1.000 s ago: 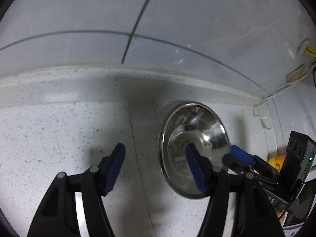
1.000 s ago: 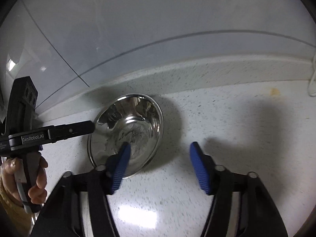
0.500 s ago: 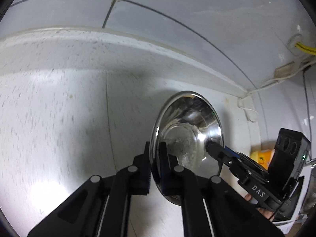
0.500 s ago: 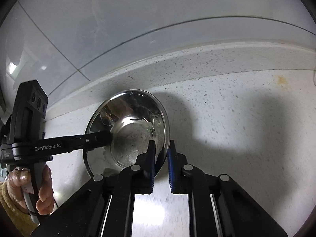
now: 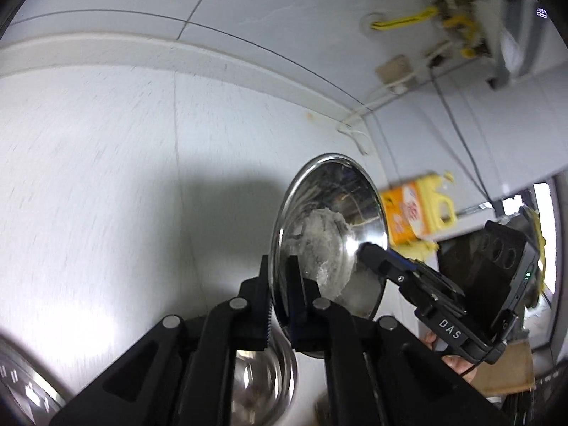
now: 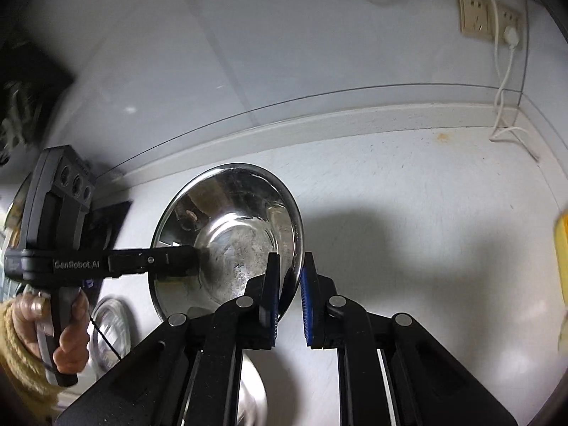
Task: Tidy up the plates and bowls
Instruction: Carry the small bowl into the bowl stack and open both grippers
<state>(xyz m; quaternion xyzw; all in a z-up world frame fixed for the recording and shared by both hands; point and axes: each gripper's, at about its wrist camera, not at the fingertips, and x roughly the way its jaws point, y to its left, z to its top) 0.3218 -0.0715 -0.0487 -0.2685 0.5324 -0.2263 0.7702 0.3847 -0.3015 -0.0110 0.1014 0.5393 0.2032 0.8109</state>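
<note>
CHANGE: both grippers have snapped shut and the steel bowl (image 5: 330,234) is now off the surface (image 5: 106,177) | GRIP: left gripper (image 5: 278,284) pinches its left rim, right gripper (image 6: 287,291) its right rim | WHERE: bowl in the air, above another bowl (image 5: 262,383) | NEXT: likely stacking.

Black hand-held gripper (image 6: 287,294), blue ribbed pads (image 6: 308,305), silver pivot screws, mustard knit sleeve (image 6: 17,365).

At six o'clock in the left wrist view, a second steel bowl (image 5: 262,387) lies mostly hidden behind the left claw (image 5: 278,284). The yellow bottle (image 5: 415,209) at three o'clock is blurred, its label unreadable. In the right wrist view, a round shiny dish (image 6: 113,326) at eight o'clock is smeared beyond telling.
</note>
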